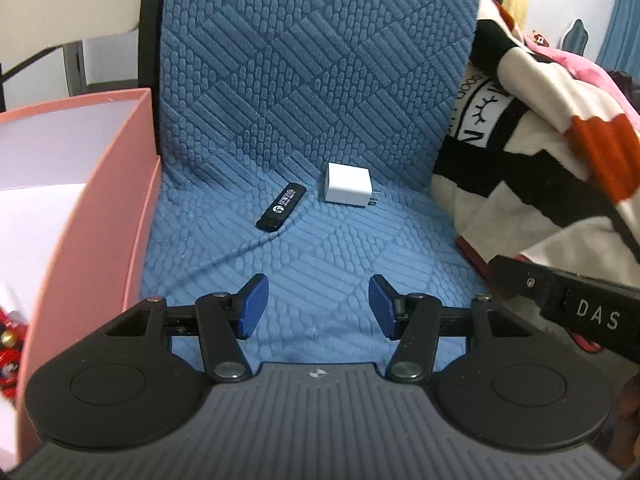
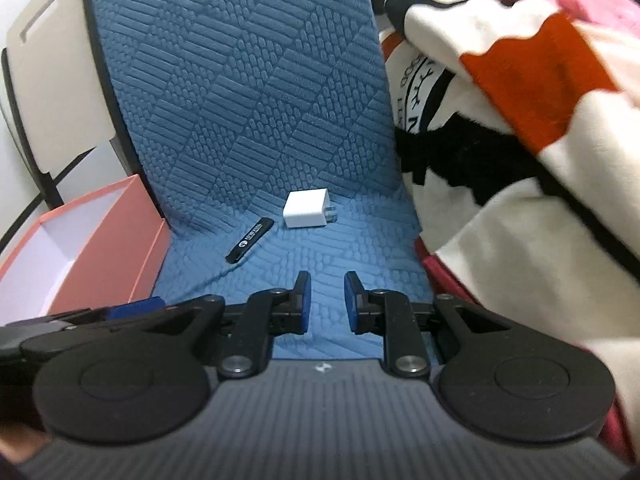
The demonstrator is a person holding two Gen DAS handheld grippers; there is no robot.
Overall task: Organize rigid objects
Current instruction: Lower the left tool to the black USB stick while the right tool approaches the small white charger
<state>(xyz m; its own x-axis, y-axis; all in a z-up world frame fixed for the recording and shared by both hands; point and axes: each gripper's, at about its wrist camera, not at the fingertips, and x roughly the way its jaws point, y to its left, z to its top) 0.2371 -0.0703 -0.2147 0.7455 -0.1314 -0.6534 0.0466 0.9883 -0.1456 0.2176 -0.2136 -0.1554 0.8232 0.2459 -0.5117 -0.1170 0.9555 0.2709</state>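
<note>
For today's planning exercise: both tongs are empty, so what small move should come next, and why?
Probably ease the left tongs forward toward the black lighter. They are open and empty, the lighter lies loose on the blue cushion, nearer the pink box than the white charger.

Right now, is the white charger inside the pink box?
No, the white charger lies on the blue cushion beside the black lighter, well apart from the pink box.

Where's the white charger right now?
In both wrist views the white charger lies on the blue cushion near its back fold, just right of the black lighter, ahead of both open grippers.
</note>
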